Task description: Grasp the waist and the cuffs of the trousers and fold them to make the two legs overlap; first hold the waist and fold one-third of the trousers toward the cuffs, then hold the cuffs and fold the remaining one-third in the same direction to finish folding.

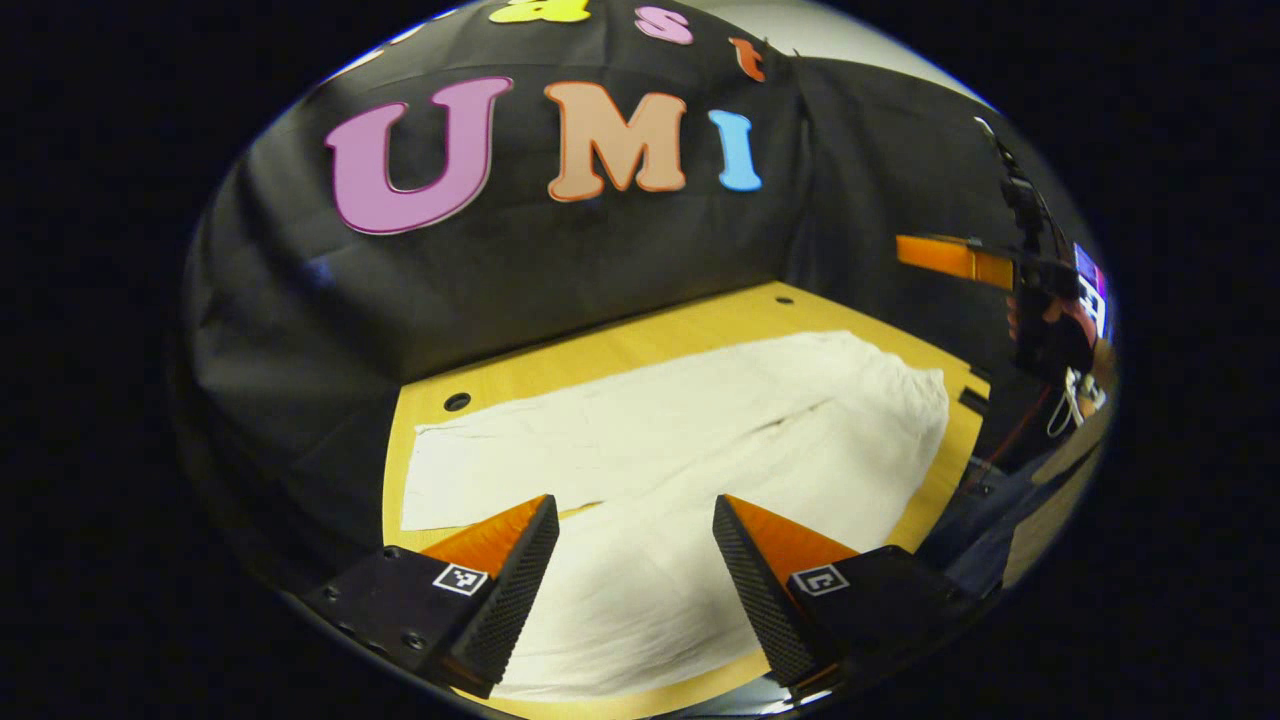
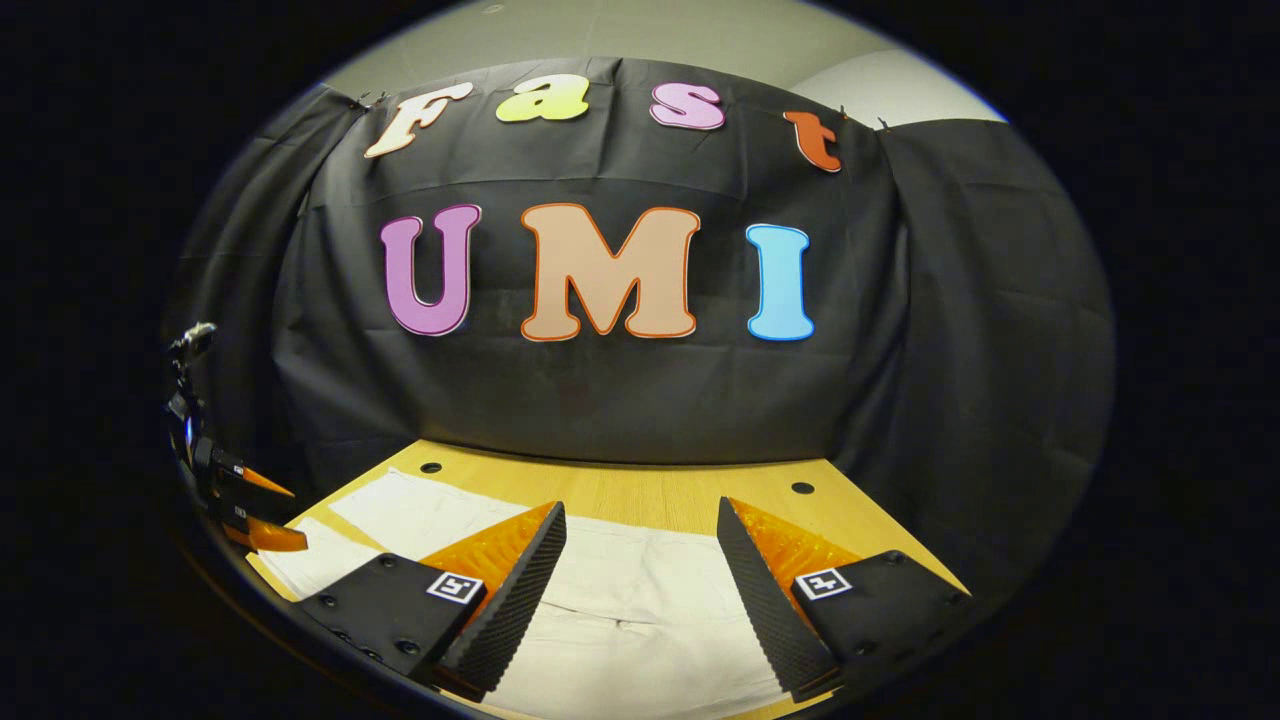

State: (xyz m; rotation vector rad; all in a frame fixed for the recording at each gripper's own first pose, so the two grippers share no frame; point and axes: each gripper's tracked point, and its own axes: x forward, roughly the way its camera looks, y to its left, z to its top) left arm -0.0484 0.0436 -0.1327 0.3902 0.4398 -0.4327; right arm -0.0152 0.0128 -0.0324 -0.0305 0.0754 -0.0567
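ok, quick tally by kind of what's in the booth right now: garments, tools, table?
White trousers: 1, spread flat on the table
Tools: 2, left tool and right tool, both open above the trousers
Wooden table: 1
Holes in the table top: 3, e.g.
Total: 7

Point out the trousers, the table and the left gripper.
trousers (image 1: pixel 680 440): left gripper view, middle of the white cloth.
table (image 1: pixel 640 345): left gripper view, bare wood behind the trousers.
left gripper (image 1: pixel 635 520): left gripper view, midway between its open jaws.
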